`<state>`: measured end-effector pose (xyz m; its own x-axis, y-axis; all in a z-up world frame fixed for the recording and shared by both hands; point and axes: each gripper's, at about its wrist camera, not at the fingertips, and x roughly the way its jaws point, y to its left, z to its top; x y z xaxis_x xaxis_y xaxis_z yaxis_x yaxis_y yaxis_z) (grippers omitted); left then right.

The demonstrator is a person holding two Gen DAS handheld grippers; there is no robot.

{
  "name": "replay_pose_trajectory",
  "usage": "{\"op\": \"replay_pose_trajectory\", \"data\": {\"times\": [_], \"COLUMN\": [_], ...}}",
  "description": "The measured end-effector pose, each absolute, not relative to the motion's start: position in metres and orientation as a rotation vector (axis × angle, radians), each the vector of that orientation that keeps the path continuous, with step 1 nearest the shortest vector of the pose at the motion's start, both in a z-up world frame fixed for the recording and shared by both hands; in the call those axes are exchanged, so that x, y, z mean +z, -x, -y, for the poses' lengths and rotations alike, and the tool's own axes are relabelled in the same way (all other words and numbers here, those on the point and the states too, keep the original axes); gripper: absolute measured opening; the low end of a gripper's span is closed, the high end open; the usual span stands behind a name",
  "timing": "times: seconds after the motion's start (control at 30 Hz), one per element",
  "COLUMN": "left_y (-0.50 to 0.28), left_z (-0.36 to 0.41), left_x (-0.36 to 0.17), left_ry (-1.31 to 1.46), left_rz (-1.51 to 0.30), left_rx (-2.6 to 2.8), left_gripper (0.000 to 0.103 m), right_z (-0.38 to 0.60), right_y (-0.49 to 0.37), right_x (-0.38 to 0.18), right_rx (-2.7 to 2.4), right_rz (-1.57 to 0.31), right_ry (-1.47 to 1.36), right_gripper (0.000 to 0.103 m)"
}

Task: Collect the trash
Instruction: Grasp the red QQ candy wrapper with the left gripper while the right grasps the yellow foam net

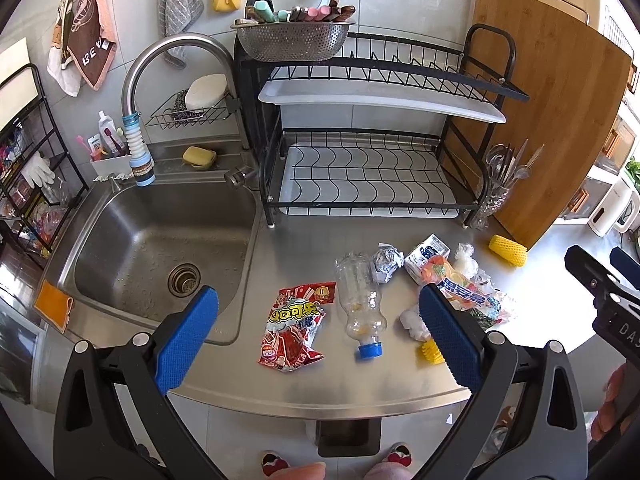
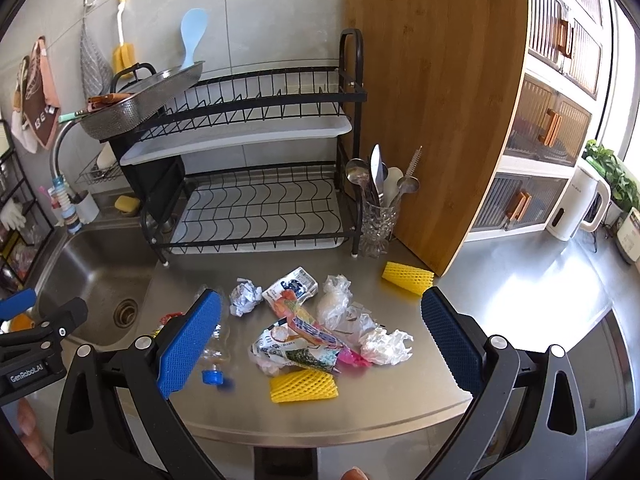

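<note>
We hold both tools back from the counter edge, above the trash, probably so that we can see all pieces before choosing one. The left gripper has its jaws wide apart and holds nothing; under it lie the red snack wrapper and the clear plastic bottle on its side, blue cap toward us. The right gripper is also wide apart and empty, over the pile of wrappers, the white tissue and the yellow foam net. A second foam net lies apart, near the cutting board that leans on the wall. The steel counter is smooth and shiny, so thin wrappers may slide. The sink is at the left, the dish rack behind. A dark bin-like opening shows below the counter edge.
</note>
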<state>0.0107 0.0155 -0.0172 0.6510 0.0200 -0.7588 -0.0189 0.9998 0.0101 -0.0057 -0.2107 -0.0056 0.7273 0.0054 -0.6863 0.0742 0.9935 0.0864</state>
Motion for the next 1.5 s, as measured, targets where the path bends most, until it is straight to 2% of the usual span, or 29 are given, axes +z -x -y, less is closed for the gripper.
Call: {"op": "replay_pose_trajectory", "data": {"times": [0.3, 0.63, 0.77, 0.93, 1.0, 1.07, 1.5], "left_y": [-0.015, -0.030, -0.039, -0.047, -0.051, -0.053, -0.076], "left_z": [-0.021, -0.041, -0.047, -0.055, -0.059, -0.062, -0.056], "left_x": [-0.041, -0.087, -0.109, -0.138, -0.150, -0.161, -0.221], "left_ry": [0.008, 0.011, 0.013, 0.003, -0.001, -0.005, -0.055], "left_rz": [-0.909, -0.974, -1.001, -1.041, -1.051, -1.057, -1.133], "left_rx": [-0.011, 0.014, -0.007, -0.016, -0.017, -0.019, -0.034], "left_gripper": [0.095, 0.095, 0.091, 0.084, 0.083, 0.081, 0.081], "right_z": [0.206, 0.200, 0.192, 0.190, 0.190, 0.190, 0.194], "right_y": [-0.003, -0.014, -0.016, -0.018, -0.020, -0.022, -0.042], "right_x": [-0.033, -0.095, -0.116, -0.147, -0.161, -0.175, -0.226], "right_rx": [-0.018, -0.008, -0.005, -0.024, -0.040, -0.050, -0.102], "right_rz": [-0.837, -1.010, -1.055, -1.127, -1.153, -1.181, -1.229], "right_ry": [-0.120, -0.197, -0.200, -0.243, -0.247, -0.262, -0.305], "right_gripper": [0.100, 0.100, 0.083, 0.076, 0.063, 0.059, 0.059]}}
